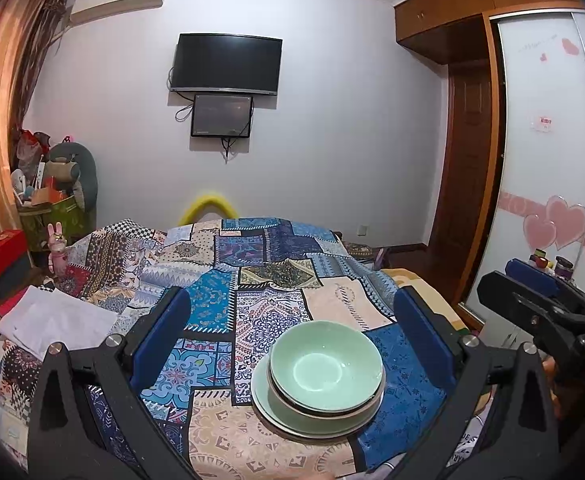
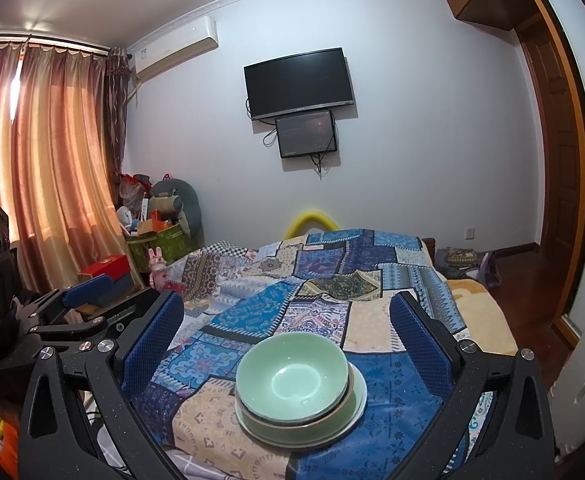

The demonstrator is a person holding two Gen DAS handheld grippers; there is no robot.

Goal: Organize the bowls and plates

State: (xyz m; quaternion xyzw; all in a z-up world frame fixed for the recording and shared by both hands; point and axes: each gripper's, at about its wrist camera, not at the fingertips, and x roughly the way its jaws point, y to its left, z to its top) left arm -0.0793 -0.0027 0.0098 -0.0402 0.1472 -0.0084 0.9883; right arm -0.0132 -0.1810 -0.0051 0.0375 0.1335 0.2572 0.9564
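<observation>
Honestly, your widest concern is the bed [image 1: 252, 280] itself: its patchwork cover [image 2: 324, 312] is soft and rumpled, so whatever you set down on it may tip or sink. Near your edge of that cover sits the stack, with a pale plate [image 1: 268, 408] at the bottom, a green bowl [image 1: 368, 408] with a dark rim on it, and a lighter green bowl [image 1: 326, 366] nested on top. Judge these as glazed ceramic: stiff, fairly heavy together, slick under the pads and quick to chip if they knock. Take the top bowl by its rim, one finger inside and one outside, and lift straight up so the nested one does not drag along. Your left gripper [image 1: 292, 344] hangs spread wide with the stack between its blue pads [image 1: 164, 332], touching nothing. Your right gripper [image 2: 288, 344] is equally agape around the same stack and empty. Both tools crowd one target, so they may clash, and the left tool's arm [image 2: 76, 312] already sits just beside your right finger. Folded white cloth [image 1: 52, 320] lies well apart to the left, and nothing else blocks the dishes
</observation>
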